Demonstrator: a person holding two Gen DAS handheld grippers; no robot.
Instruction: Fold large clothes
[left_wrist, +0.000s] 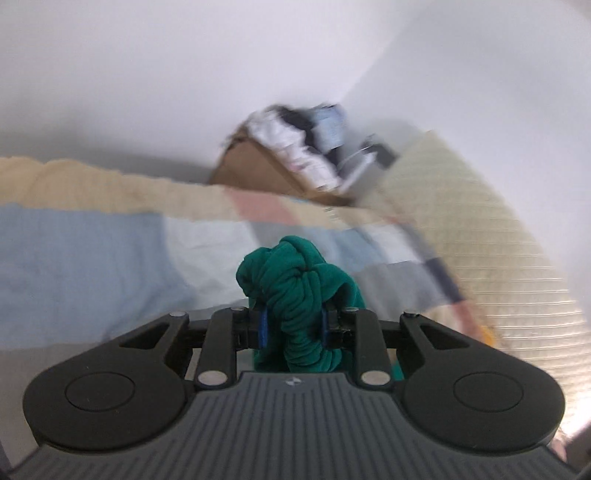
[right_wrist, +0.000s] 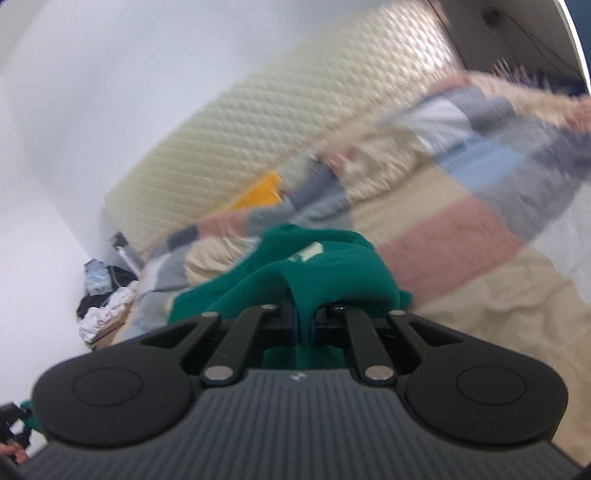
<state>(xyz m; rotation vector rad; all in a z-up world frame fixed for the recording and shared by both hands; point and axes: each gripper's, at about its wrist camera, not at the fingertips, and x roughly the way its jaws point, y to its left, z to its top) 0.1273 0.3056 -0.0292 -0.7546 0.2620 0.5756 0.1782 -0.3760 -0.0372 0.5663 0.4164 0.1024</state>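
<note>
a: what's around?
b: a bed with a patchwork cover, a cardboard box of laundry in the corner.
a: the green garment?
b: above the bed; left gripper fingers clamp a thick bunch, right gripper fingers pinch a thin fold.

Two grippers: the left gripper and the right gripper. One green garment, a bunch of it caught in each. One bed with one patchwork quilt and one cream quilted headboard. One cardboard box heaped with clothes too jumbled to count. One yellow thing by the headboard.
</note>
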